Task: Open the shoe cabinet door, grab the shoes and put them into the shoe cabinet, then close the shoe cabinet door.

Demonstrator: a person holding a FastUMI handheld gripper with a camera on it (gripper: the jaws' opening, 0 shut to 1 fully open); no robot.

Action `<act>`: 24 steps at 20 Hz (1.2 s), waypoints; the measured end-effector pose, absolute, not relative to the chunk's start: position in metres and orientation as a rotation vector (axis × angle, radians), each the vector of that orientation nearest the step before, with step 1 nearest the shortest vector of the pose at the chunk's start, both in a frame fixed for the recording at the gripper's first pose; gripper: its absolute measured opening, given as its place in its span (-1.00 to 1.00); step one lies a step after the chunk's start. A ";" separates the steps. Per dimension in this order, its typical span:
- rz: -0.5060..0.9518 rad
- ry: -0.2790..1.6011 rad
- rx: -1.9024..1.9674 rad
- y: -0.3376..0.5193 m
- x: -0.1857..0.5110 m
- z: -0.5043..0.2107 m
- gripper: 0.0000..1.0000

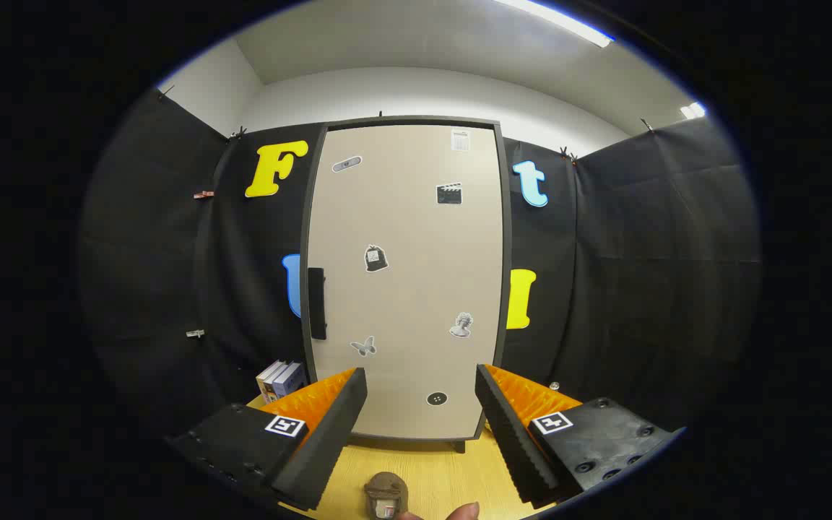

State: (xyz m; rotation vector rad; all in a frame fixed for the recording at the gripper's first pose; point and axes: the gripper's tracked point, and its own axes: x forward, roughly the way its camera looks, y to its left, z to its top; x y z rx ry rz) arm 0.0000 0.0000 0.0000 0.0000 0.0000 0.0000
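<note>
The shoe cabinet stands upright on the wooden table, its beige door shut and dotted with stickers. A black handle runs down the door's left edge. My gripper is open, with nothing between its fingers, a short way in front of the door's lower part. A small brown shoe lies on the table close below and between the fingers.
A few books stand on the table left of the cabinet, behind the left finger. A small round thing sits right of the cabinet's foot. A fingertip of a person shows beside the shoe.
</note>
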 end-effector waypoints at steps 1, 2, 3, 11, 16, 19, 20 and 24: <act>0.002 0.000 -0.001 0.001 -0.001 0.001 0.96; 0.005 -0.002 -0.001 0.002 -0.001 0.003 0.96; 0.006 -0.004 0.000 0.001 -0.001 0.002 0.96; 0.033 -0.023 0.000 0.007 0.000 0.006 0.95; 0.038 -0.025 0.020 0.012 0.000 0.008 0.96; 0.044 -0.039 0.034 0.015 0.002 0.013 0.95; 0.055 -0.046 0.047 0.021 0.004 0.018 0.95; 0.092 -0.072 0.063 0.045 0.031 0.039 0.95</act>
